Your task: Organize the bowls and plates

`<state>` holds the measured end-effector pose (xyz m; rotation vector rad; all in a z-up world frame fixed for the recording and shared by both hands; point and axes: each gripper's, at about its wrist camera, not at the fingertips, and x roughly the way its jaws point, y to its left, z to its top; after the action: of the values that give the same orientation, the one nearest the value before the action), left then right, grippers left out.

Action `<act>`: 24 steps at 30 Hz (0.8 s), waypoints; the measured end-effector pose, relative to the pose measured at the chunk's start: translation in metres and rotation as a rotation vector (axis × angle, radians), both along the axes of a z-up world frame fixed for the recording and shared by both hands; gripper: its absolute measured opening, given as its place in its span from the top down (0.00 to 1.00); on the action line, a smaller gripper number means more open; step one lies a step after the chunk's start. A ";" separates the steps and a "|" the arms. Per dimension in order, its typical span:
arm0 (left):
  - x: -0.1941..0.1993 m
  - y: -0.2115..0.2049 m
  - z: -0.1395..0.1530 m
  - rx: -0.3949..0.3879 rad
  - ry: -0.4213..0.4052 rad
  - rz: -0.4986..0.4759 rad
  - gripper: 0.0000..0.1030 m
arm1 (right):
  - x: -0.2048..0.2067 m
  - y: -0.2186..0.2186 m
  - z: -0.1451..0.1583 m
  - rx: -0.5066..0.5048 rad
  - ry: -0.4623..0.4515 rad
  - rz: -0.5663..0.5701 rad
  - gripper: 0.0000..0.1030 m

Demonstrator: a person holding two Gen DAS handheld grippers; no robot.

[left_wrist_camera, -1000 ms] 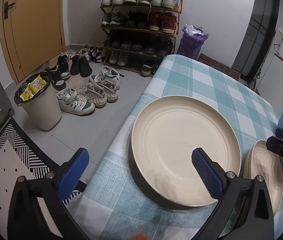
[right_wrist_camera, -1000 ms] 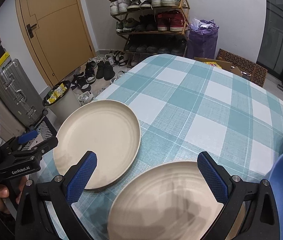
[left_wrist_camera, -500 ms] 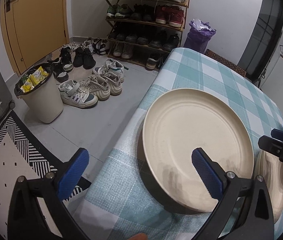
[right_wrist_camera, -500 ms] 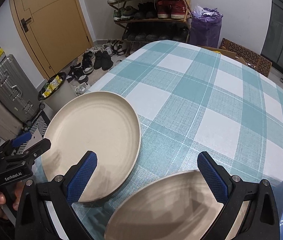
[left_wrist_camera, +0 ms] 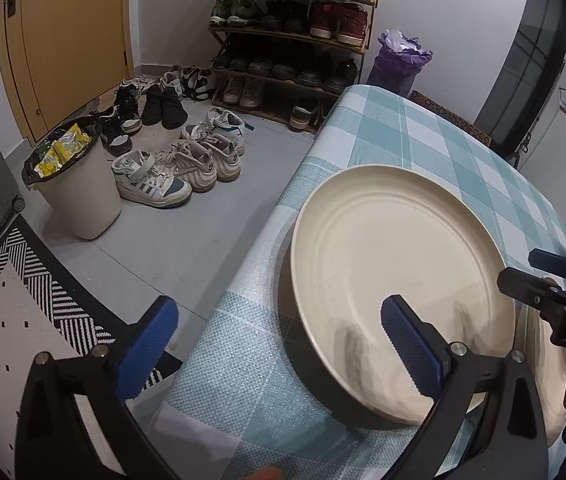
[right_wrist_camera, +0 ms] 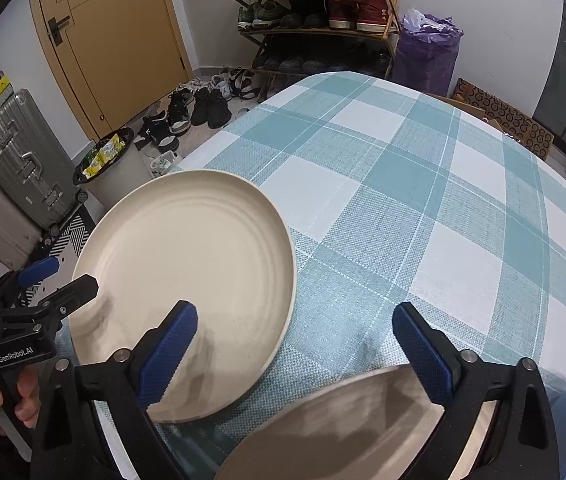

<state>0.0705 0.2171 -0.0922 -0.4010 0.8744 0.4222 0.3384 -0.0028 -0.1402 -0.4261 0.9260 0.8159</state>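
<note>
Two cream plates on a teal-and-white checked desk (right_wrist_camera: 423, 184). Larger-looking cream plate (left_wrist_camera: 395, 276) close to the desk's left edge, seemingly tilted with its near rim raised off the cloth, a dark shadow beneath it; same plate (right_wrist_camera: 187, 276) in the right wrist view. Left gripper (left_wrist_camera: 279, 344) wide open, blue-padded fingers (left_wrist_camera: 411, 344) well apart, right pad over the plate's near rim, left pad out past the desk edge above the floor; nothing clamped. Second cream plate (right_wrist_camera: 347, 428) just beside the first, at the near edge, blurred. Right gripper (right_wrist_camera: 295, 348) likewise spread wide, fingers (right_wrist_camera: 167, 348) apart, hovering above the second plate; contact with it cannot be told. Beyond the desk: a shoe rack (left_wrist_camera: 291, 32), loose sneakers (left_wrist_camera: 179, 168) on the floor, a bin (left_wrist_camera: 79, 188), a wooden door (right_wrist_camera: 111, 40), a suitcase (right_wrist_camera: 23, 164).
</note>
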 end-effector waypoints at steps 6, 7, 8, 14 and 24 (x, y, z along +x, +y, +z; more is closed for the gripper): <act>0.000 0.000 0.000 -0.010 -0.001 -0.017 0.15 | 0.000 0.007 -0.004 -0.015 0.009 0.022 0.20; -0.001 0.000 0.000 -0.011 0.001 -0.020 0.16 | 0.000 0.008 -0.005 -0.015 0.012 0.024 0.22; -0.001 -0.001 0.000 -0.006 0.000 -0.022 0.17 | 0.000 0.008 -0.005 -0.014 0.019 0.024 0.25; -0.002 -0.001 -0.001 -0.008 0.012 -0.030 0.41 | 0.000 0.008 -0.008 -0.011 0.033 0.027 0.30; -0.006 -0.002 0.002 -0.023 -0.005 -0.042 0.64 | -0.004 0.008 -0.009 -0.015 0.027 0.046 0.47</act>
<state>0.0649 0.2149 -0.0903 -0.4043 0.8823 0.3724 0.3341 0.0051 -0.1495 -0.4523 0.9505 0.8584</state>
